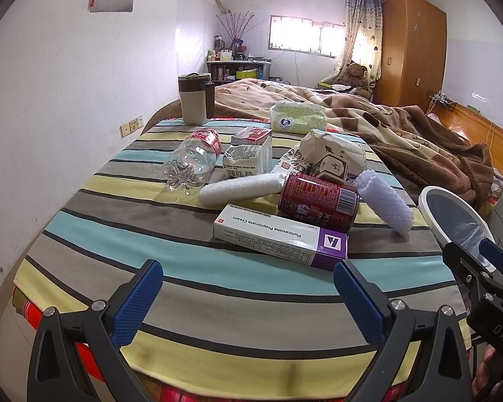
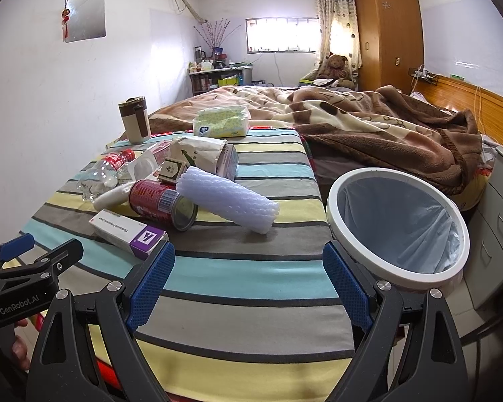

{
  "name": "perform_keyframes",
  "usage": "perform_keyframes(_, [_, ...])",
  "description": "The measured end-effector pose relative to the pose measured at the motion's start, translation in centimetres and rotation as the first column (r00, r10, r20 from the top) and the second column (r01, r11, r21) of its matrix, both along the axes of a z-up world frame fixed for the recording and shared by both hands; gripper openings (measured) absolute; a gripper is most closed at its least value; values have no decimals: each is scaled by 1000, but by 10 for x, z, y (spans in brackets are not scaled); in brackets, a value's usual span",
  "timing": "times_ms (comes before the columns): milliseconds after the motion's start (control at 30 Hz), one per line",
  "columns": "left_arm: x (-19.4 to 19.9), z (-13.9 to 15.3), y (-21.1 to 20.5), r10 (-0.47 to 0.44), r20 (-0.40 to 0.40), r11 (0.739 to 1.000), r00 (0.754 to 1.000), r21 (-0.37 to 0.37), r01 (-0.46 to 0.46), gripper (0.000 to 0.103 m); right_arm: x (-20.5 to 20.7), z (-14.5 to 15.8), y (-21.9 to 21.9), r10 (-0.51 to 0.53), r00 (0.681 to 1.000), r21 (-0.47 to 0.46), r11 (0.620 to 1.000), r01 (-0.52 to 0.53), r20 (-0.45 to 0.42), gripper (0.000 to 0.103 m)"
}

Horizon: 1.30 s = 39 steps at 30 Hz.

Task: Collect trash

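Left tongs and right tongs wide – ribbed pads, striped cloth, flat cardboard box, dented can

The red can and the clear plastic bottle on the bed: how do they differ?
The red can is opaque metal with printed lettering and a barcode; the plastic bottle is see-through, crumpled, with a red label. The can leans on the cream box; the bottle lies farther back. Both lie on their sides on the striped cover.

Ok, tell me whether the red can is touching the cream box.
Cannot tell. In the left wrist view the red can overlaps the cream box; the right wrist view shows no plain contact.
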<state>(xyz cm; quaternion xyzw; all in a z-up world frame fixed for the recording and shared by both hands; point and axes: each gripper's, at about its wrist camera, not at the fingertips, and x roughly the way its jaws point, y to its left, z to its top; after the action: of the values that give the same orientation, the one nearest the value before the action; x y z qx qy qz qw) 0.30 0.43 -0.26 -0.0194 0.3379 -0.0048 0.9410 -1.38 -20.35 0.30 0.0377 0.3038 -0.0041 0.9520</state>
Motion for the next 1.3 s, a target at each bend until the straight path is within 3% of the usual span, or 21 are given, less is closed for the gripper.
perform_keyframes(733, [22,-9,5,11,-38,1000,999,0,-11,103,18,-5,-3,12,1000,-10,1000,-12,-23,92])
perform_keyframes(833, [28,-12,4,3,-53,1000,999,-9,-3,103,23,-1,-5,35,999,-12,999,-36,-8,92])
perform_keyframes(1000, [48,-19,6,-19,-111,998,994,-55,13,103,43,1,-1,124,992,-106,987,-123,6,92])
perform_keyframes(1200, [69,-23,6,-23,-130,995,991,-97,11,103,76,-15,8,234,969,-169,955,-244,-81,92])
perform_keyframes(1300, [82,-28,1,-27,-176,995,984,-95,10,103,91,-23,8,265,954,-169,943,-287,-143,92])
